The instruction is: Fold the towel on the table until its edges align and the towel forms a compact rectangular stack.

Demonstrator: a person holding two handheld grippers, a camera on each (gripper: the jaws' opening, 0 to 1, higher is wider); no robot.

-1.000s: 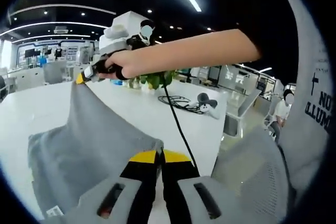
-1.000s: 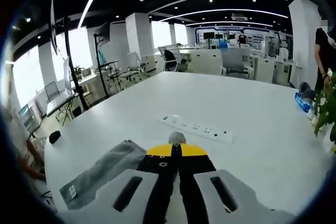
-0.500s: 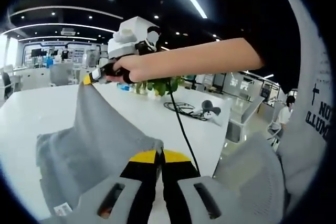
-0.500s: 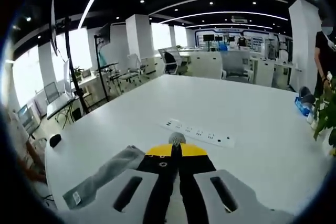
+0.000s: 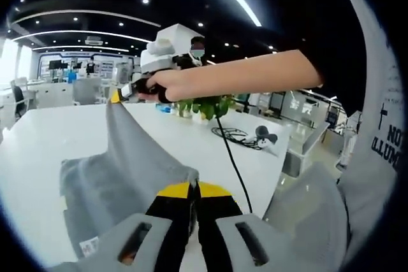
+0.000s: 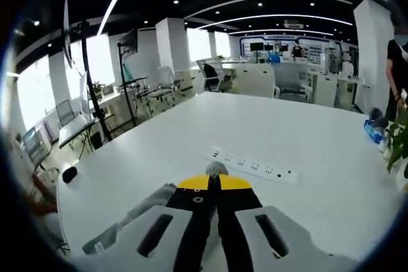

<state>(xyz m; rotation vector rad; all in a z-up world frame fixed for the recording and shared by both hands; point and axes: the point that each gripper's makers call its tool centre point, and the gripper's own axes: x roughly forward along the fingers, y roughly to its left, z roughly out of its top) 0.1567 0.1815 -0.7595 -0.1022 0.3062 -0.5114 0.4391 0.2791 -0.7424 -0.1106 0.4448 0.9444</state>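
Left gripper view, and the left gripper (image 5: pixel 194 188) has its yellow-tipped jaws pinched together on a corner of the grey towel (image 5: pixel 121 176), right at the bottom of the picture. The cloth runs away from those tips up and to the left in a taut ridge, all the way to the right gripper (image 5: pixel 121 93), which a person's hand (image 5: pixel 167 85) carries high above the white bench (image 5: pixel 38 138). That one is clamped on the far corner, so the towel hangs stretched between the two grippers, its lower body sagging onto the bench with a small white label (image 5: pixel 89 244) showing at the near edge. Behind the raised hand there's a leafy plant (image 5: pixel 207 105), and further right a coiled black cable (image 5: pixel 236 134) lying on the bench top.

Over to the right gripper view: the right gripper (image 6: pixel 215 179) has its jaws closed too, with a little grey tuft of towel (image 6: pixel 216 169) poking out just past the yellow tips. More of the cloth droops below and left of the jaws, down toward the bench (image 6: pixel 306 132). A white power strip (image 6: pixel 255 166) lies on the bench just beyond the tips, well clear of the towel.
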